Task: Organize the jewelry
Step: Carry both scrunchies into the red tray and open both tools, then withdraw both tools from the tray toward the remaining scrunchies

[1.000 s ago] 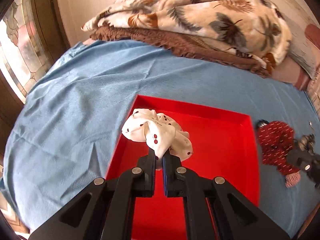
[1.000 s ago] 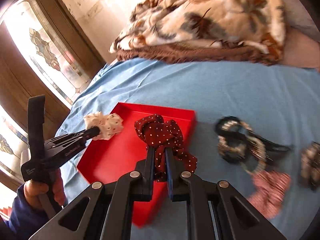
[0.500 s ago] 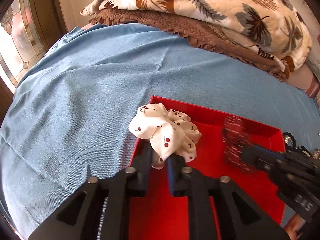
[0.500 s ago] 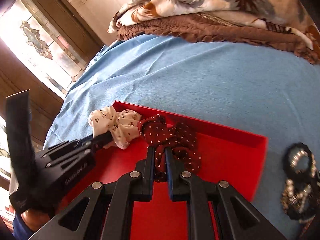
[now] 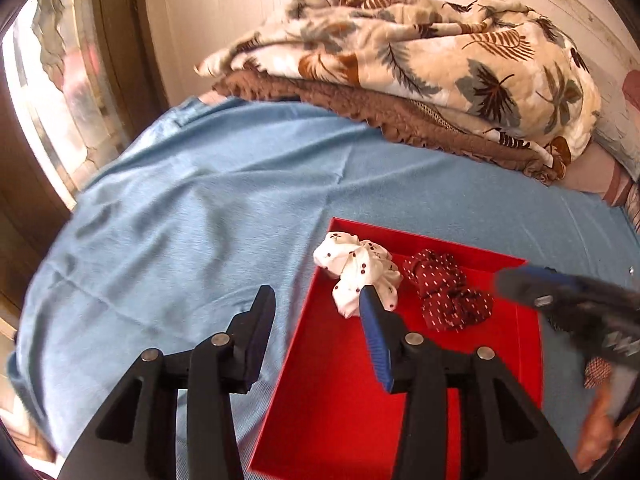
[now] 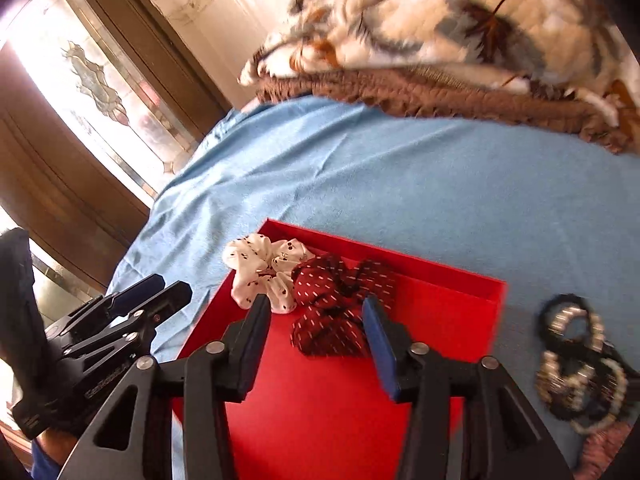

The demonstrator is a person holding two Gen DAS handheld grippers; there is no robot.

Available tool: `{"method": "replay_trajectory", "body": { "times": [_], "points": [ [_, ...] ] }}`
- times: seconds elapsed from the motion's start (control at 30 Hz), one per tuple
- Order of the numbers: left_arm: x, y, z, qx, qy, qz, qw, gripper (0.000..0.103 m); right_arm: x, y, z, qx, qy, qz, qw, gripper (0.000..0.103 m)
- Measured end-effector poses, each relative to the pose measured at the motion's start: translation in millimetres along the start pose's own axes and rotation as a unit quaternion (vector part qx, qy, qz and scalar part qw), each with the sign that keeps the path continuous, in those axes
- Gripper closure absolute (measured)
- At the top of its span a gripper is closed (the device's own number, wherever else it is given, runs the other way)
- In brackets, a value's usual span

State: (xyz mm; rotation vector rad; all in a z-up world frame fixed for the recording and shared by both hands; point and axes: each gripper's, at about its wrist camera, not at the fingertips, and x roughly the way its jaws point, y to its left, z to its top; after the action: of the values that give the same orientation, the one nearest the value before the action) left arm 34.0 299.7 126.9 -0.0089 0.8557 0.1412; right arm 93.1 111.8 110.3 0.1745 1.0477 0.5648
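My left gripper (image 5: 316,312) and right gripper (image 6: 314,324) both hang with jaws spread wide, holding nothing. White scrunchie (image 5: 358,270) and dark red scrunchie (image 6: 336,300) lie touching in the far corner of the red tray (image 6: 340,412) on the blue bedsheet (image 5: 180,220). Beaded hair ties (image 6: 576,364) sit on the sheet just beside the tray.

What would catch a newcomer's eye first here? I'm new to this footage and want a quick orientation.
The bright red tray on the blue bedsheet stands out first, with a white cherry-print scrunchie and a dark red dotted scrunchie side by side at its far end. Both tongs, right and left, are open. Beaded bracelets lie right of the tray.
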Motion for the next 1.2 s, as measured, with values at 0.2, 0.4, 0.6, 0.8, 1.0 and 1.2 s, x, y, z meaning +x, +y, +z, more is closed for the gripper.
{"method": "replay_trajectory", "body": {
  "times": [0.2, 0.4, 0.6, 0.8, 1.0, 1.2],
  "points": [
    [-39, -16, -19, 0.000, -0.020, -0.006, 0.9998, 0.058, -79, -33, -34, 0.007, -0.043, -0.036, 0.998, 0.039],
    [-68, -56, -40, 0.011, -0.020, -0.031, 0.9993, 0.056, -163, -90, -95, 0.028, -0.090, -0.129, 0.987, 0.035],
    [-77, -120, -58, 0.050, -0.007, -0.066, 0.9965, 0.052, -214, -151, -140, 0.050, -0.106, -0.237, 0.964, 0.030],
    [-72, -187, -72, 0.095, 0.022, -0.099, 0.9903, 0.052, -228, -203, -157, 0.102, -0.106, -0.253, 0.956, 0.030],
    [-46, -246, -86, 0.110, 0.065, -0.136, 0.9824, 0.052, -224, -239, -154, 0.129, -0.099, -0.243, 0.956, 0.030],
    [-8, -296, -93, 0.113, 0.107, -0.164, 0.9741, 0.052, -213, -271, -139, 0.152, -0.098, -0.233, 0.956, 0.030]
  ]
}}
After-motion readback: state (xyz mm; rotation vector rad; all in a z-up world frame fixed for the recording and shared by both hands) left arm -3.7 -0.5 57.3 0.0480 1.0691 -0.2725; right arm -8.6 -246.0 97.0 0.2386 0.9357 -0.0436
